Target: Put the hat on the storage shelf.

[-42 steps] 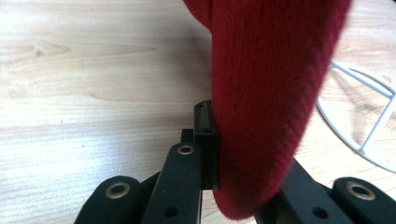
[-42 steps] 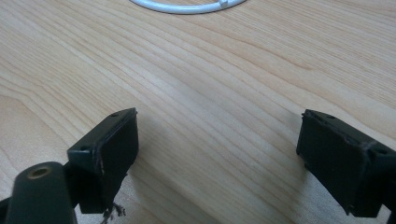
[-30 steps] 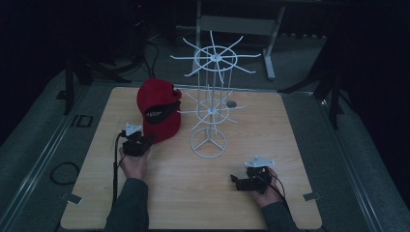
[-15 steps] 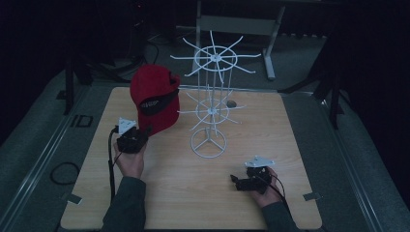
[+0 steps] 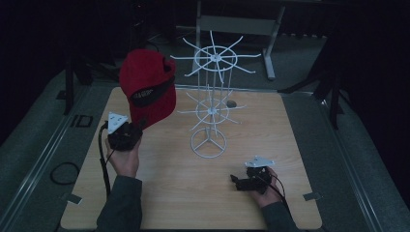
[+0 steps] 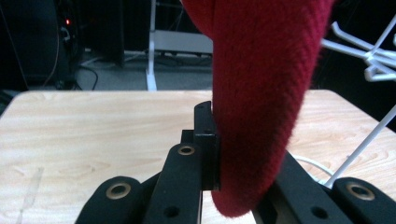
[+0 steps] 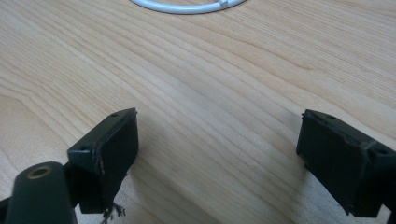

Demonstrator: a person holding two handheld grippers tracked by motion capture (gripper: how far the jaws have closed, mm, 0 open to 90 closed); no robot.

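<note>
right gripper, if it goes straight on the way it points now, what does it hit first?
Probably the white rack's ring base, ahead of the open right gripper; bare tabletop lies between. If it is angled downward, it may hit the table first.

The high view is dim and slightly soft, the room behind nearly black; the table is evenly lit, with faint shadows; both gripper views are brighter; in the left gripper view the red cap is sharp, its weave clear; the background blurs.
</note>
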